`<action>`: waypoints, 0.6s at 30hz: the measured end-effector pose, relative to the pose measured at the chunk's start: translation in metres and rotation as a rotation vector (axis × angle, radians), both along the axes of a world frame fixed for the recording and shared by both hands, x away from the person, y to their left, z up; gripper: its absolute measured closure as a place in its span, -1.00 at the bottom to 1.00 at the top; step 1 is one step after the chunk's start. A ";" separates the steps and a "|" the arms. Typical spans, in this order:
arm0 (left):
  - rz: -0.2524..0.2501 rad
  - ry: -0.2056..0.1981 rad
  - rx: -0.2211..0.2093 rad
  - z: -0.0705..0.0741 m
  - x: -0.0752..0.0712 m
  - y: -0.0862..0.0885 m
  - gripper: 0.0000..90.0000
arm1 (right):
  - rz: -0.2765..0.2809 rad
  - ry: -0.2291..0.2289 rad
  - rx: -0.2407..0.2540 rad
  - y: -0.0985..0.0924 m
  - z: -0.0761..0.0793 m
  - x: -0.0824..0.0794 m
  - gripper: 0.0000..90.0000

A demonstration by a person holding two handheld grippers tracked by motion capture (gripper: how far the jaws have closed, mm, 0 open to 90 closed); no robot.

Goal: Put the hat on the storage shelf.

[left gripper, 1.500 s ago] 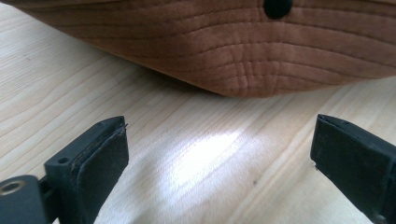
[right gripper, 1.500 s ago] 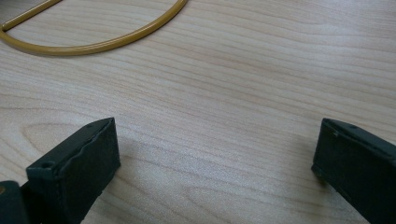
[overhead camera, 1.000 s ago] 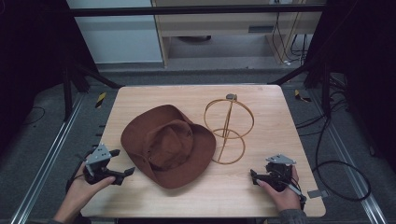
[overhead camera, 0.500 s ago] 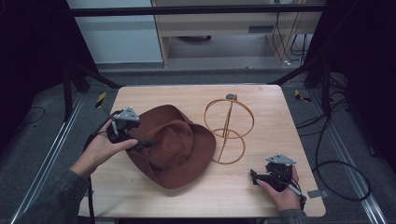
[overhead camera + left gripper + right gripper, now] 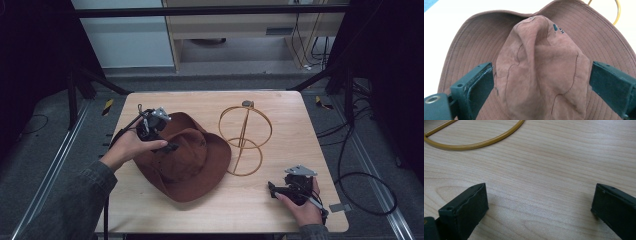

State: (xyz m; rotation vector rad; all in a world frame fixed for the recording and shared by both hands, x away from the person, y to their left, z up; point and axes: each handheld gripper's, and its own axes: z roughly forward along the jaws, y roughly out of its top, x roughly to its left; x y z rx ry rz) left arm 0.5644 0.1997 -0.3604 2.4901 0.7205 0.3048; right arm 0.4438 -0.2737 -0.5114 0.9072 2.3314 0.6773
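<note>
Brown suede hat (image 5: 187, 160) lies on the wooden table (image 5: 280, 210), just left of the gold wire stand (image 5: 245, 137) and touching its base ring. Over the hat's left side hovers the left gripper (image 5: 170, 146), its jaws spread wide on either side of the crown (image 5: 541, 67), not clamping it. Right of the stand, near the table's front edge, the right gripper (image 5: 272, 189) rests with jaws spread over bare wood.

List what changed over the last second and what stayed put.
The left tool swung from the table's near left corner up over the brown hat, jaws now open astride its crown, nothing gripped. The right tool, the hat and the gold wire stand stayed put.
</note>
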 end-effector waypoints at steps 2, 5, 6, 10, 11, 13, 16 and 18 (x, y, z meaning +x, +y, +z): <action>-0.007 -0.003 0.010 0.000 0.001 -0.005 -0.89 | -0.001 0.000 0.002 0.000 0.000 0.000 -0.98; -0.009 -0.003 0.025 0.001 0.005 -0.012 -0.88 | -0.003 0.003 0.003 0.000 0.000 0.000 -0.98; -0.009 -0.003 0.031 0.002 0.006 -0.013 -0.88 | -0.001 0.001 0.000 0.000 0.000 0.000 -0.98; -0.008 -0.011 0.054 0.003 0.010 -0.021 -0.86 | -0.003 0.003 0.003 0.000 0.000 0.000 -0.98; -0.008 -0.010 0.054 0.003 0.011 -0.022 -0.86 | -0.003 0.003 0.002 0.000 0.000 0.000 -0.98; -0.013 -0.014 0.064 0.002 0.012 -0.025 -0.84 | -0.003 0.003 0.003 0.000 0.000 0.000 -0.98; -0.013 -0.004 0.085 -0.003 0.014 -0.029 -0.80 | -0.003 0.004 0.004 0.000 0.000 0.000 -0.98; -0.018 0.002 0.114 -0.007 0.015 -0.030 -0.74 | -0.002 0.004 0.004 0.000 0.000 0.000 -0.98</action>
